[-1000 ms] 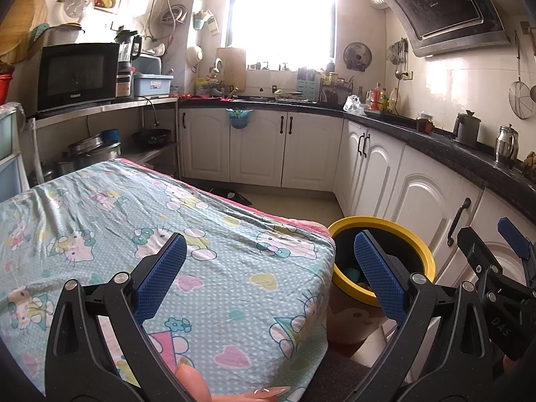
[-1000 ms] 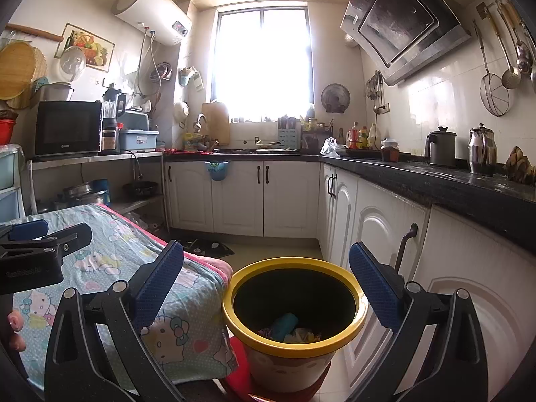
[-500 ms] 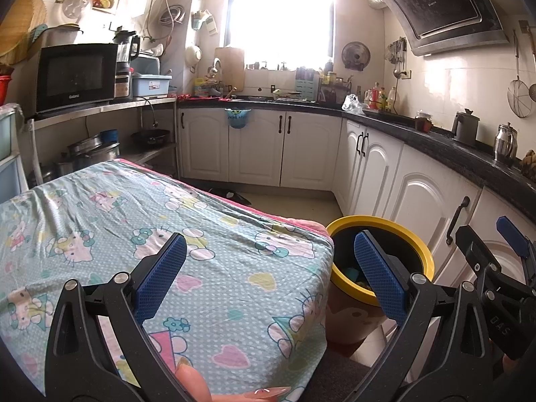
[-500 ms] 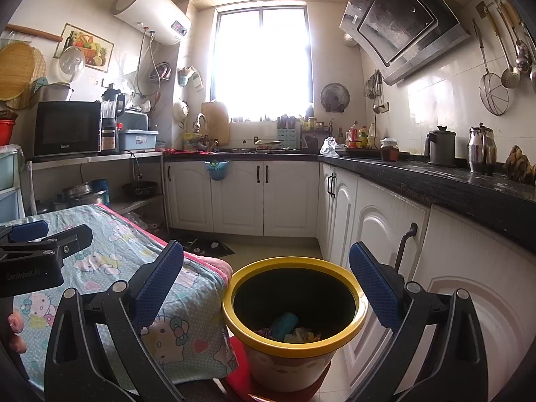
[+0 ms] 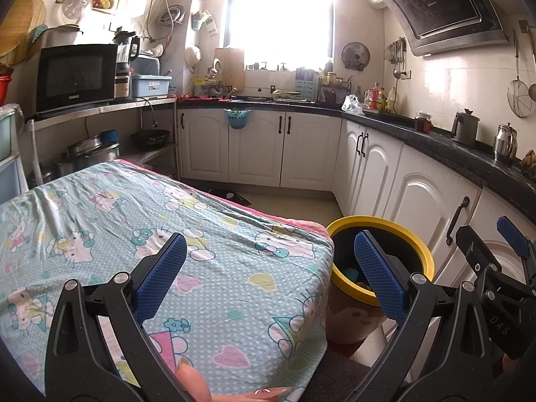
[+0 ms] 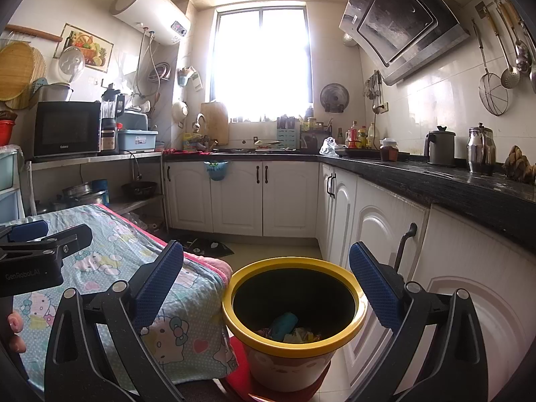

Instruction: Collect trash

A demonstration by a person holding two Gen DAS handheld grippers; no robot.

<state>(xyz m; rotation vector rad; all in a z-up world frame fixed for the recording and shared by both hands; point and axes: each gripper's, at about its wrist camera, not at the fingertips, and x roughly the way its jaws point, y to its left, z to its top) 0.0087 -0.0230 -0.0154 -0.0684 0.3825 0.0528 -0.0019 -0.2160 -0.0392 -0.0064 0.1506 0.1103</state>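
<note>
A yellow-rimmed trash bin [image 6: 360,296] stands on the floor beside the table, with a teal item and crumpled wrappers [image 6: 290,327] at its bottom. My right gripper [image 6: 266,279] hovers open just above and in front of the bin, nothing between its blue pads. My left gripper [image 5: 269,273] is open over the table's near right corner, empty, with the bin [image 5: 420,251] to its right. The table is covered by a cartoon-cat cloth [image 5: 110,221] with no trash visible on it. Each gripper shows at the edge of the other's view.
White cabinets [image 6: 378,231] under a black counter [image 6: 452,184] run close along the bin's right side. A red mat [image 6: 241,375] lies under the bin. A person's fingertips [image 5: 191,380] show at the bottom of the left wrist view. Shelves with a microwave [image 5: 75,77] stand far left.
</note>
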